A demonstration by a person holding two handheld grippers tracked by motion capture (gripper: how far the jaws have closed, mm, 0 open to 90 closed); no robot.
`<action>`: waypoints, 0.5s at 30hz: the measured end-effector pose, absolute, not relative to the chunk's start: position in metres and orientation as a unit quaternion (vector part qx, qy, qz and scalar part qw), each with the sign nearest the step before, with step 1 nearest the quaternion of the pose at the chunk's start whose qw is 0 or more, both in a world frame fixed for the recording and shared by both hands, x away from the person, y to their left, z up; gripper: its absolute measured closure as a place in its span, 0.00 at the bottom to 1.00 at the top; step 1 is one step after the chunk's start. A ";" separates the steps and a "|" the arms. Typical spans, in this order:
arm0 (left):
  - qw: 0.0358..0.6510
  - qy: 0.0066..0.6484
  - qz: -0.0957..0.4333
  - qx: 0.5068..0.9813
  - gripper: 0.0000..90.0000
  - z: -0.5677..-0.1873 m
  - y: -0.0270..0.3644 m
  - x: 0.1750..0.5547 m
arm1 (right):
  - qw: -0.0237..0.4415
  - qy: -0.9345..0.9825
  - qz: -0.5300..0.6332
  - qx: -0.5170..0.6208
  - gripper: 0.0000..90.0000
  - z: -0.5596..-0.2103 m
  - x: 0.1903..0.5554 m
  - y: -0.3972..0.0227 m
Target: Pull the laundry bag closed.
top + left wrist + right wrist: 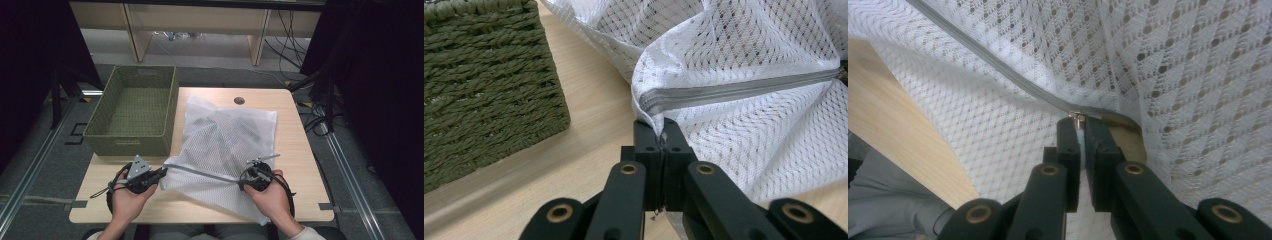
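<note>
Two hands at the near table edge, each gripping a black tool. Left gripper [161,173] shut tight on the corner of the white net bag [227,145], right where the grey zipper [202,173] ends. Seen close in the left gripper view: left gripper [662,131] pinching a small fold of white net, jaws pressed together, grey zipper [744,90] running off to the right of that view. Right gripper [246,178] at the other end of the zipper, jaws nearly together, clamped on the little metal zipper pull [1077,118]. Right gripper [1081,123] in its own view pointing up under the net, zipper [998,70] slanting away to the top left. Zipper stretched straight and lifted between both grippers. Net bag lying flat on the wooden table [295,150], in the middle and toward the right, dark things inside, too blurry to name. Green woven basket [132,145] on the table's far left corner, just beside the bag, near the left gripper. Grey floor and cables beyond the table.
</note>
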State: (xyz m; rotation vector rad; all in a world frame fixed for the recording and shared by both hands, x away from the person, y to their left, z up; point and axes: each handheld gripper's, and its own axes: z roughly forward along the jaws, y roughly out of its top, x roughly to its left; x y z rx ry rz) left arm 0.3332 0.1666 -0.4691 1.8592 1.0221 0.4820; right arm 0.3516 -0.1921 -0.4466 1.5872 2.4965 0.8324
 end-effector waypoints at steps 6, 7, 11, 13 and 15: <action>0.463 0.417 0.198 0.757 0.98 -0.469 0.167 0.333 | 0.033 0.811 0.268 0.519 0.97 -0.446 0.351 -0.192; 0.463 0.417 0.197 0.757 0.98 -0.469 0.167 0.333 | 0.035 0.811 0.268 0.519 0.97 -0.447 0.351 -0.193; 0.463 0.417 0.197 0.757 0.98 -0.469 0.167 0.333 | 0.034 0.812 0.270 0.516 0.97 -0.448 0.351 -0.194; 0.463 0.417 0.197 0.757 0.98 -0.469 0.167 0.333 | 0.034 0.809 0.271 0.521 0.97 -0.447 0.350 -0.194; 0.463 0.417 0.197 0.757 0.98 -0.469 0.167 0.333 | 0.034 0.812 0.270 0.517 0.97 -0.447 0.350 -0.194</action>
